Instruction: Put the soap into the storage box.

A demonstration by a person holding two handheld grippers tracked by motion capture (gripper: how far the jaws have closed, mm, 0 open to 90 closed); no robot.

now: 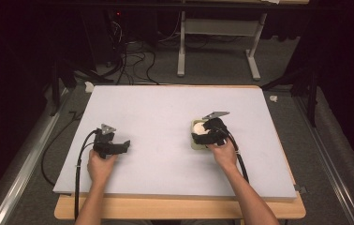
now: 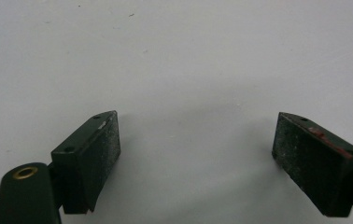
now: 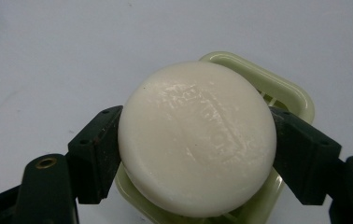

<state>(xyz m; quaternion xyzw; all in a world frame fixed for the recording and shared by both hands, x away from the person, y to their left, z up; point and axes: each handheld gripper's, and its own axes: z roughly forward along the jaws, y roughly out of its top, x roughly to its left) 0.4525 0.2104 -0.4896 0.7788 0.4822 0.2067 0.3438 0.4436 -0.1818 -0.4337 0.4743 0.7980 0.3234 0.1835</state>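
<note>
Two black jaws of the right gripper [image 3: 197, 154] clamped a round white soap bar [image 3: 197, 139] flat-face up, no long axis apparent, over a pale green plastic soap dish [image 3: 286, 91] right of centre on the white table [image 1: 156, 108]. Left gripper [image 2: 197, 156] gaped wide, empty.

White round soap [image 3: 197, 137], above green dish [image 3: 290, 91]
</note>
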